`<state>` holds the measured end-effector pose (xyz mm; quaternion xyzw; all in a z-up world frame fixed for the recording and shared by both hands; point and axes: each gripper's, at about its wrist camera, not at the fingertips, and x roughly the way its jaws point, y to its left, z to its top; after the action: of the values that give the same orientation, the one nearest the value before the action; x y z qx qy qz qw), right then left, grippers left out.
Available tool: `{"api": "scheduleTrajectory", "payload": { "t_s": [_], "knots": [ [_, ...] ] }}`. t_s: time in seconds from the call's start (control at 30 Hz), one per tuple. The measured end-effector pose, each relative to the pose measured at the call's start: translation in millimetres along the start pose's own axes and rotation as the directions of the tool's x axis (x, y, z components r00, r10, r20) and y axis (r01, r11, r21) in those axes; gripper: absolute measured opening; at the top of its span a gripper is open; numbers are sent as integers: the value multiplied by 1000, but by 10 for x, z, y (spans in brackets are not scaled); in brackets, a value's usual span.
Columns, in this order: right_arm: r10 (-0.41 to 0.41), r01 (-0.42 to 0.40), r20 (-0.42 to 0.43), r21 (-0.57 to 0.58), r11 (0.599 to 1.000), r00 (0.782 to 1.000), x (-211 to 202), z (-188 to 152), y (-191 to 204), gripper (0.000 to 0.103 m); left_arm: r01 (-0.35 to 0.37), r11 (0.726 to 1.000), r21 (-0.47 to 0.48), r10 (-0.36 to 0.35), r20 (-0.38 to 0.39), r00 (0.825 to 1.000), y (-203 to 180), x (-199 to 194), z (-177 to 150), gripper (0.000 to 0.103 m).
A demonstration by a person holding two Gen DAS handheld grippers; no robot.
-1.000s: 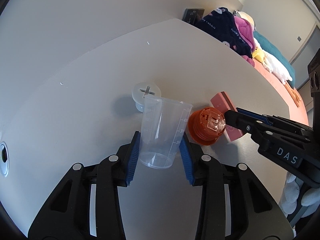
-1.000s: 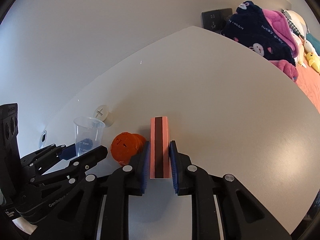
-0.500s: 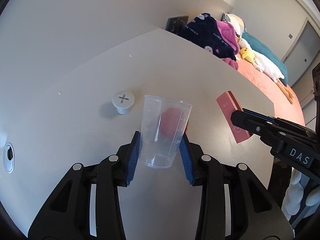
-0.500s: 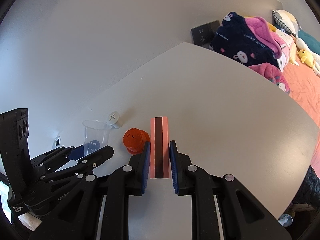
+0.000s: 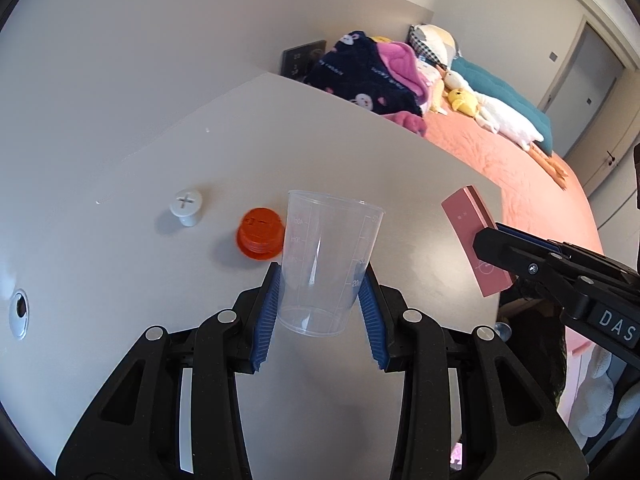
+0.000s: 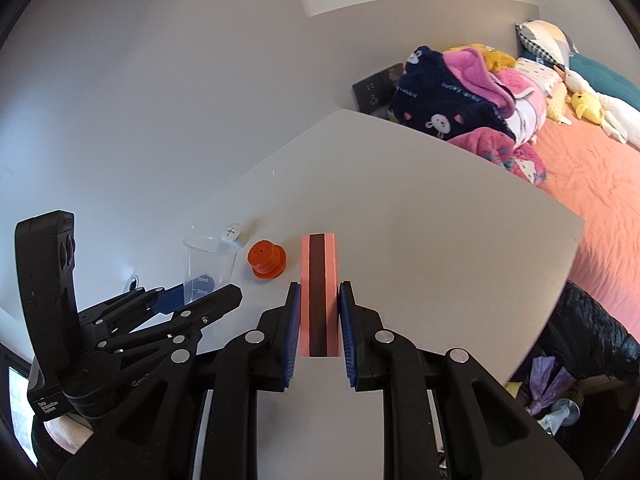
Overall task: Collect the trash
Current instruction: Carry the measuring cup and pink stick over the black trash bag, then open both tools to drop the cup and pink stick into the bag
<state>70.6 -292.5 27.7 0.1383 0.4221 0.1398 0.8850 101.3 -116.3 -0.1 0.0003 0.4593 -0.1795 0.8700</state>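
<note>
Fingers, left wrist view: left gripper [image 5: 320, 292] clamped the clear measuring cup [image 5: 328, 256], raised above the surface [image 5: 120, 184].
Orange cap [image 5: 260, 238]: rested on surface beside white plug [image 5: 185, 206].
Fingers, right wrist view: right gripper [image 6: 319, 312] clenched the pink box [image 6: 319, 292], held aloft.

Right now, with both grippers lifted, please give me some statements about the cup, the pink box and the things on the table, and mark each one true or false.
1. The left gripper holds a clear measuring cup between its fingers. True.
2. The cup is full of liquid. False: it looks empty.
3. The right gripper is shut on a pink box. True.
4. The orange cap sits inside the cup. False: it rests on the table beside it.
5. A white plug stands on the table. True.
</note>
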Motion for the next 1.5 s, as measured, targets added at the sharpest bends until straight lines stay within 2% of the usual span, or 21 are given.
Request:
{"api": "scheduleTrajectory", "payload": {
  "t_s": [0.37, 0.83, 1.5],
  "knots": [
    [-48, 45, 50, 60, 997, 998, -481, -202, -296, 20, 64, 994, 88, -65, 5, 998, -513, -35, 0, 38],
    [-133, 115, 101, 162, 980, 986, -912, -392, -774, 21, 148, 969, 197, -147, -21, 989, -1141, 51, 18, 38],
    [-294, 227, 164, 335, 914, 942, -1596, -780, -1472, 21, 292, 884, 364, -280, -86, 956, -2127, 161, -7, 38]
  ]
}}
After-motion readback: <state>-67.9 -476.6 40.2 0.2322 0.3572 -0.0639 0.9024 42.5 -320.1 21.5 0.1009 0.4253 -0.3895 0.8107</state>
